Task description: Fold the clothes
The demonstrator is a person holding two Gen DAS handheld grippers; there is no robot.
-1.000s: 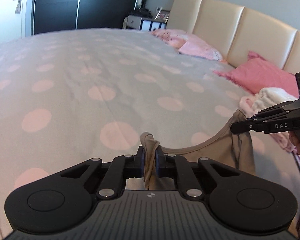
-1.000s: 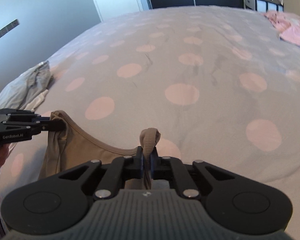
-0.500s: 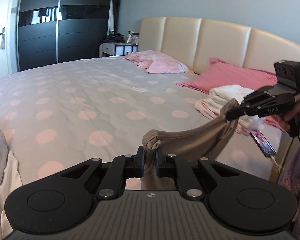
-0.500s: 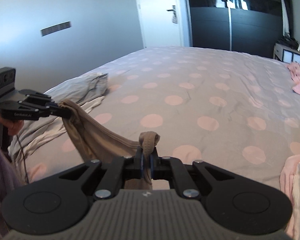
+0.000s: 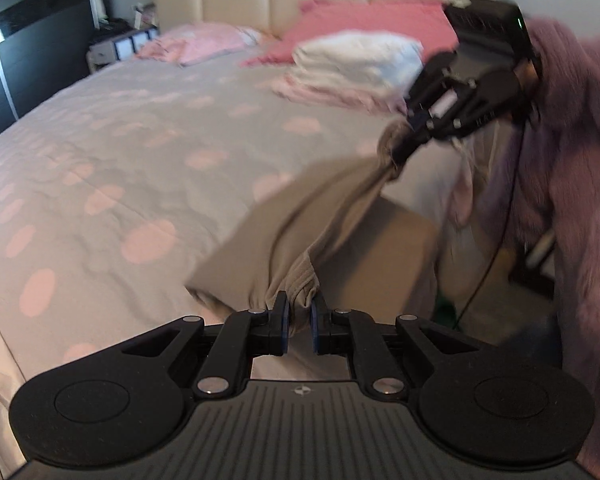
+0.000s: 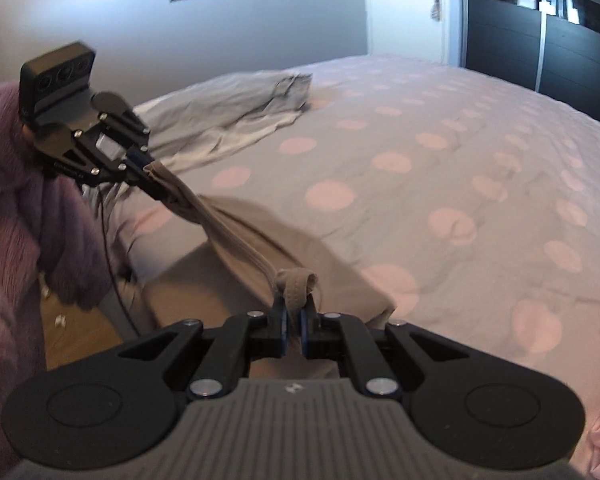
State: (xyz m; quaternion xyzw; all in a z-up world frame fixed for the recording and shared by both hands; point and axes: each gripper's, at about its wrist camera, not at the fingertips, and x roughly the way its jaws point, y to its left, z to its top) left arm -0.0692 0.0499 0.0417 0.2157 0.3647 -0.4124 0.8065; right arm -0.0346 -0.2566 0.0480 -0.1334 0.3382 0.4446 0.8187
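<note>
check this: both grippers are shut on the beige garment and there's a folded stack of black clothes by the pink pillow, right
Not quite: the stack by the pink pillow is white and pale pink, as the left wrist view shows. The left gripper and right gripper are indeed shut on the beige garment.

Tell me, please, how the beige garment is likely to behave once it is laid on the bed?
The beige garment, pinched by the left gripper and right gripper, sags between them, so it is probably floppy and light. It will likely wrinkle on the bed unless smoothed.

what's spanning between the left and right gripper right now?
The tan garment, pulled taut between the left gripper and right gripper, each shut on one end. Both wrist views show it.
</note>
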